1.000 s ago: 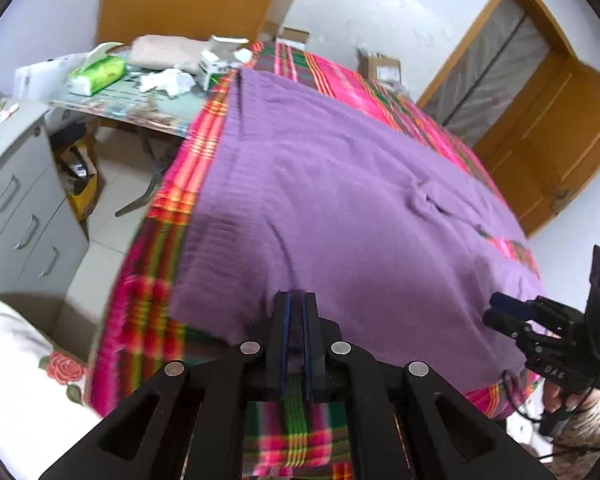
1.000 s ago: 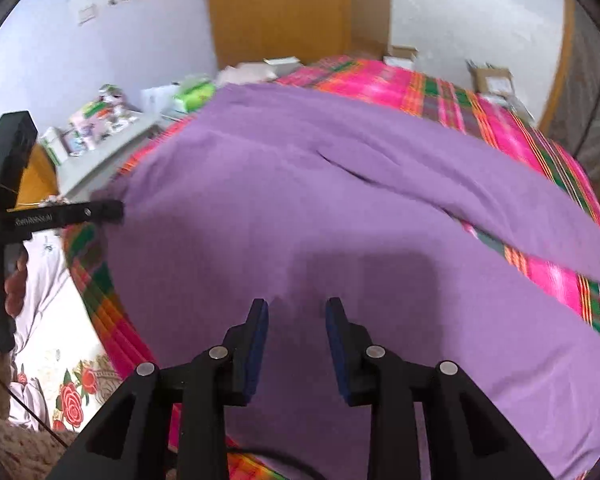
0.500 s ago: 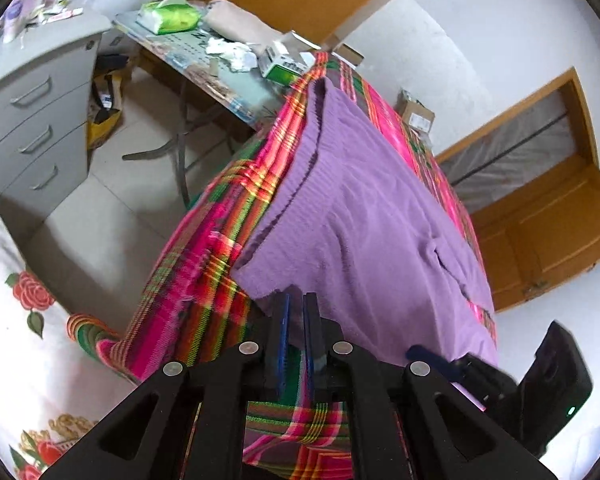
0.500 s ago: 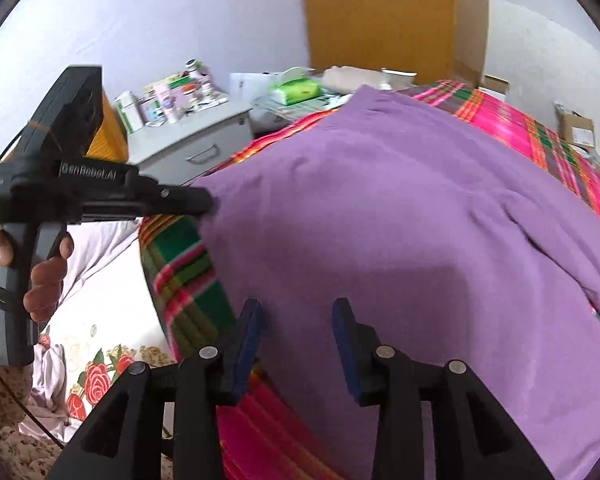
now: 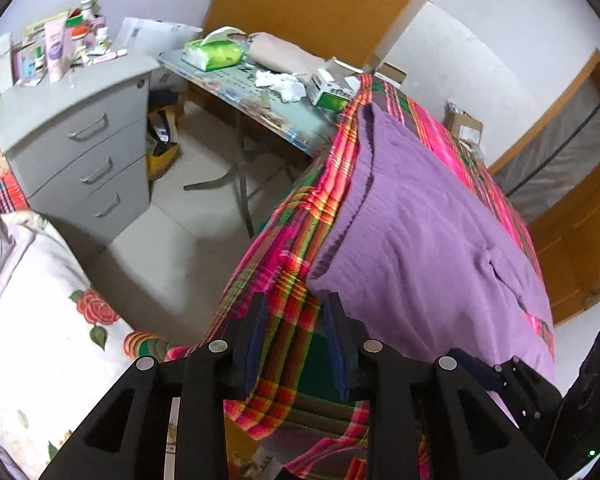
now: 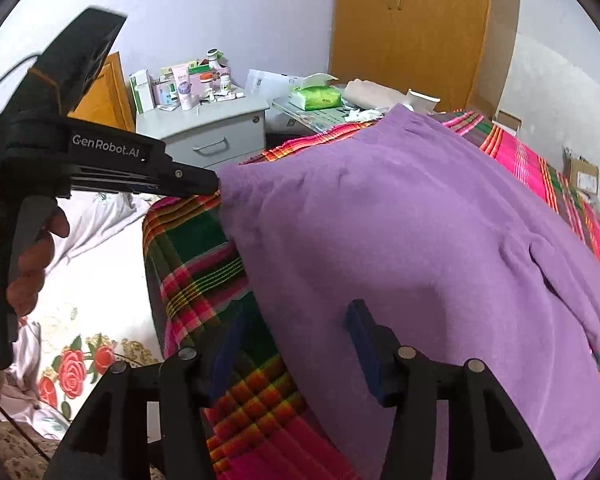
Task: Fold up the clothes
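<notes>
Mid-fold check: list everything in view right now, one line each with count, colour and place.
purple garment: one, purple, spread on the bed
plaid blanket: one, pink-green, covering the bed
drawer cabinet: one, grey, left of the bed
tissue pack: one, green, on the side table
floral bedding: one, white with roses, lower left
wardrobe: one, orange-brown, far wall
left gripper: black, open at the garment's corner
right gripper: black, open over the garment's edge

"GenRobot.AI" in white on side of left gripper (image 6: 204,184), left in right-wrist view. Other labels unreadable.
</notes>
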